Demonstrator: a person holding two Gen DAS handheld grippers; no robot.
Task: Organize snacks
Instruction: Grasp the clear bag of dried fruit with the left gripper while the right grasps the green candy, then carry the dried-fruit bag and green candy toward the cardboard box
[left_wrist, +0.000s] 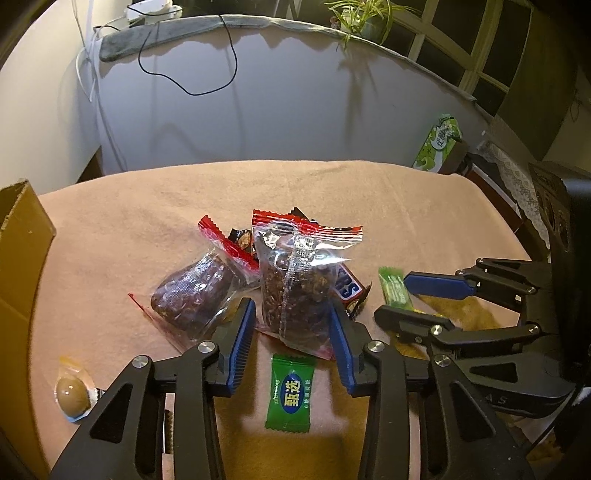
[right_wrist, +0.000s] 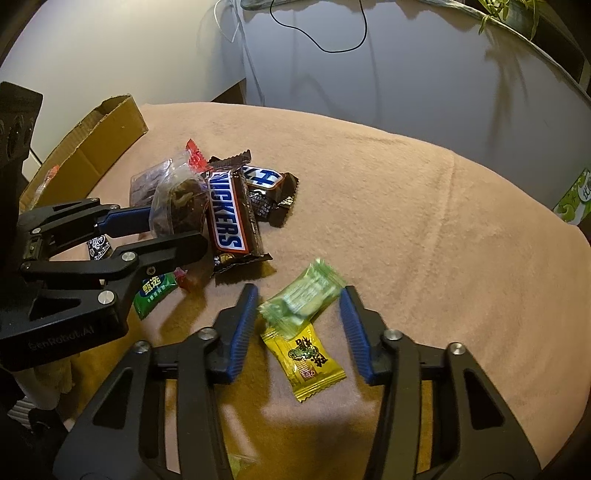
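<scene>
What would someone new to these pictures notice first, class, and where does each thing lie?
First, the heap of snacks mid-cloth: a clear bag of dark dried fruit standing between the left gripper jaws, with a Snickers bar leaning beside it. Next, nearer the right gripper, a pale green sweet overlapping a yellow packet. A cardboard box sits at the cloth's left edge.

A brown Snickers bar (right_wrist: 229, 216) carries blue-and-white lettering. The small sweet wrapper (left_wrist: 291, 393) is green, another (right_wrist: 308, 363) yellow, on peach-pink cloth (left_wrist: 147, 206).
</scene>
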